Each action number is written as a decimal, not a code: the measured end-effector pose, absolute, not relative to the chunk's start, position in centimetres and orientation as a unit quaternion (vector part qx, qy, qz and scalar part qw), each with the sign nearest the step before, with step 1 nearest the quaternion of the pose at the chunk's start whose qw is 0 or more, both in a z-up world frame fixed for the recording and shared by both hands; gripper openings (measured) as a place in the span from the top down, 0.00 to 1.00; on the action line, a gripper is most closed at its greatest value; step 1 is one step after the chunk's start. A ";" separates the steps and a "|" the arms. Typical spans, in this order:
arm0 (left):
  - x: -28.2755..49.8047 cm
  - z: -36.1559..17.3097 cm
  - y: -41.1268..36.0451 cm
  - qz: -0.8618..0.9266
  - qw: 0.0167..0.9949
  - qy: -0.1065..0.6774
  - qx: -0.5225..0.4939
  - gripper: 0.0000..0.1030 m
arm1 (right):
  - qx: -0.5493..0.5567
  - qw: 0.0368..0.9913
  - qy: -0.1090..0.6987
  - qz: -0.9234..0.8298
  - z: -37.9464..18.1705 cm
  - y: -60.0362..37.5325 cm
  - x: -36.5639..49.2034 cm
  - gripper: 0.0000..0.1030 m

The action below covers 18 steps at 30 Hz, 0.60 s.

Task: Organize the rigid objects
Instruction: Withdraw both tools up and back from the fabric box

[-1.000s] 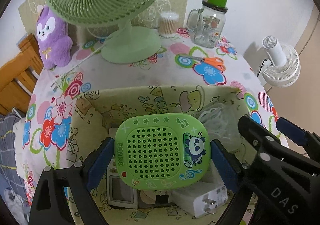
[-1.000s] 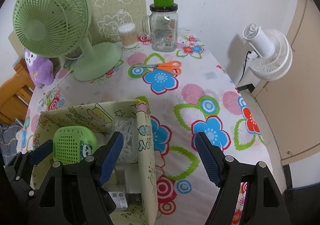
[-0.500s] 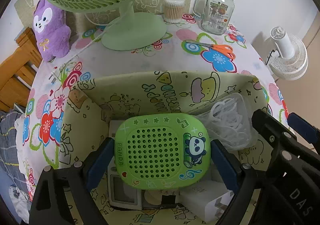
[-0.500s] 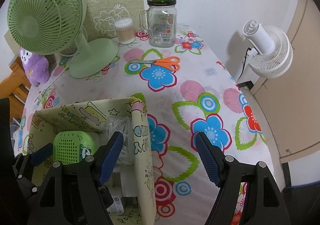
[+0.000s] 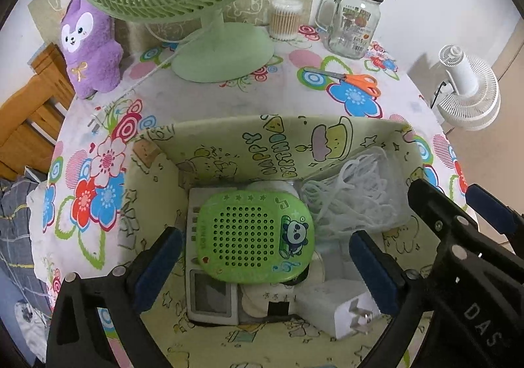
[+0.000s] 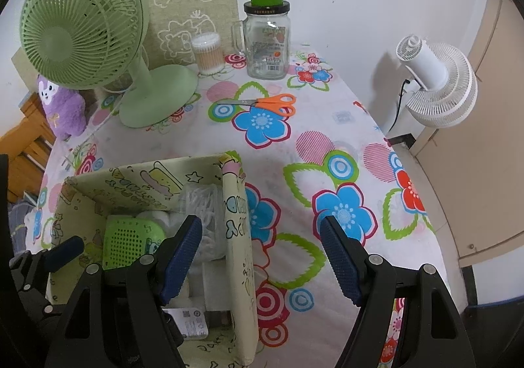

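A green panda speaker [image 5: 253,233] lies inside the yellow-green cartoon box [image 5: 294,145], on top of a grey gadget with a screen [image 5: 209,297]. My left gripper [image 5: 262,269] is open above the box, its blue pads clear of the speaker on both sides. The speaker also shows in the right wrist view [image 6: 129,242]. My right gripper [image 6: 262,256] is open and empty, straddling the box's right wall [image 6: 239,237]. Orange-handled scissors [image 6: 265,102] lie on the floral tablecloth farther back.
The box also holds a white charger plug [image 5: 340,309] and a clear tub of white floss picks [image 5: 353,191]. A green desk fan [image 6: 98,34], a purple plush [image 6: 62,106], a cotton swab jar [image 6: 206,53] and a glass mug jar [image 6: 267,37] stand at the back. A white fan [image 6: 435,83] stands beyond the table's right edge.
My left gripper lowered the speaker into the box, then opened and let it go. The speaker now rests on the items inside. The right gripper barely moved.
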<state>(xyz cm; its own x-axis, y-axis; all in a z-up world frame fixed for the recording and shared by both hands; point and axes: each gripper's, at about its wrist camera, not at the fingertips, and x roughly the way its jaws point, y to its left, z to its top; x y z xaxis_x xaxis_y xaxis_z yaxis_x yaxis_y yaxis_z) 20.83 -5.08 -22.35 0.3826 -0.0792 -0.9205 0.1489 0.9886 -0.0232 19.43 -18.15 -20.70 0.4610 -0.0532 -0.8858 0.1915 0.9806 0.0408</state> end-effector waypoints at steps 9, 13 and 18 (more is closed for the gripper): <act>19.1 -20.7 -4.4 -0.067 0.841 0.536 0.038 0.00 | 0.069 0.859 0.502 -0.066 -19.3 -17.6 18.0 0.25; 18.3 -20.0 -4.1 -0.064 0.844 0.531 0.042 0.00 | 0.067 0.862 0.498 -0.062 -18.7 -17.1 17.1 0.25; 17.0 -19.2 -3.5 -0.061 0.848 0.524 0.046 0.00 | 0.064 0.866 0.492 -0.056 -17.9 -16.5 15.9 0.25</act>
<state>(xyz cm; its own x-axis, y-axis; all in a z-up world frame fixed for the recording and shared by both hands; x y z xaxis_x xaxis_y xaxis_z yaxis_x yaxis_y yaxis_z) 16.98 -3.50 -19.25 0.4441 -0.0543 -0.8943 0.1512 0.9884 0.0150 15.91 -16.46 -17.94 0.5093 -0.0344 -0.8599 0.1608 0.9854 0.0558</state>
